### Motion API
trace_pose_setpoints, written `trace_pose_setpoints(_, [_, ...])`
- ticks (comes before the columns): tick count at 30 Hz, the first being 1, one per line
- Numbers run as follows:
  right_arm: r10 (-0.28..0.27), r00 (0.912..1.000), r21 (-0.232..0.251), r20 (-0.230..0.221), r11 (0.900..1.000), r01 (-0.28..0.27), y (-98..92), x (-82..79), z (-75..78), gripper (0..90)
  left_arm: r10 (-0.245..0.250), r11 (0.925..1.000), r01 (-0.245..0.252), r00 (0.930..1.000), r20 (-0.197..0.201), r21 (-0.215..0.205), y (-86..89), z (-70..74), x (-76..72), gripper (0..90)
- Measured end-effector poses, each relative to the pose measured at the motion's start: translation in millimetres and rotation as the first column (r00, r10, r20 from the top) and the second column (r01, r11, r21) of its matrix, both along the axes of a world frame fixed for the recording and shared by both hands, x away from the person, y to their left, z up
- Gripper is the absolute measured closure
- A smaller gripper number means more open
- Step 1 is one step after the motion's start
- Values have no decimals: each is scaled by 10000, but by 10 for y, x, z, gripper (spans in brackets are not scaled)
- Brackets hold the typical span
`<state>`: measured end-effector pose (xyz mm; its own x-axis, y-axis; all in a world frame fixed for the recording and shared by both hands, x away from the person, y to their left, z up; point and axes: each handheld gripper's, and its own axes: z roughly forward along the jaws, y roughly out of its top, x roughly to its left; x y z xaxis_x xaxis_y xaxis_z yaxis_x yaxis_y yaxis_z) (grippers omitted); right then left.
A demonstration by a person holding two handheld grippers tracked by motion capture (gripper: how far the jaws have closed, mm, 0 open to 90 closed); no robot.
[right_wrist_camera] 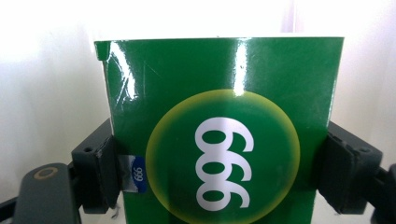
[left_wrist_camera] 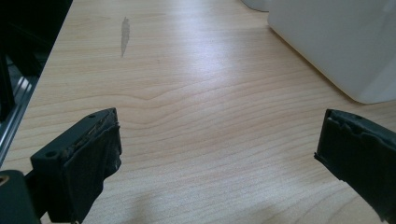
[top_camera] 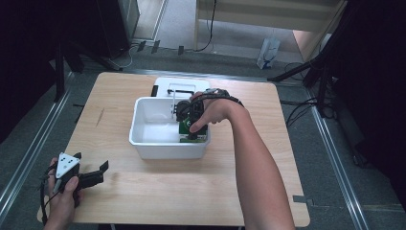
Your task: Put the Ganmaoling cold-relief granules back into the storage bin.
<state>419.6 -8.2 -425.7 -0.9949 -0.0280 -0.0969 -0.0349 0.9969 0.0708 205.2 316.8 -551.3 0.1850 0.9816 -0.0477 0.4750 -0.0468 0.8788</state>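
Right gripper [right_wrist_camera: 219, 177] clamped on glossy green carton [right_wrist_camera: 219, 116], inside white plastic bin [top_camera: 143, 143]. Left gripper [left_wrist_camera: 219, 154] jaws wide, nothing held, over woodgrain table [left_wrist_camera: 187, 93] beside the bin.

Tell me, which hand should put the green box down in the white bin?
The right. Its gripper already clamps the green box and hangs inside the white bin. The left gripper rests open near the table's corner, holding nothing.
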Motion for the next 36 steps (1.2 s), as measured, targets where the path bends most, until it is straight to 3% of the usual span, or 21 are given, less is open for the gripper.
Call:
trace_pose_setpoints(13, [-236,9996,-523,-160,9984,227,32,26,-195,158,19,10000,-19,10000,-6,-70,6,-1,0,4])
trace_pose_setpoints(22, [-430,9990,-685,103,9967,436,14,36,-254,145,23,10000,-23,10000,-29,-39,4,0,0,4])
trace_pose_setpoints(24, [-598,9977,-684,332,9957,620,4,32,-214,139,21,10000,-21,10000,-30,-27,4,1,0,4])
trace_pose_setpoints(30, [-813,9966,-282,100,9963,816,-30,15,-68,127,4,10000,-4,10000,-40,5,3,2,1,4])
trace_pose_setpoints(33, [-977,9949,-233,256,9949,983,-46,0,34,35,1,10000,-1,10000,-38,21,3,2,1,4])
trace_pose_setpoints(36, [-1185,9921,-56,406,9929,1188,-71,0,128,8,9,10000,-9,10000,-26,23,2,1,2,4])
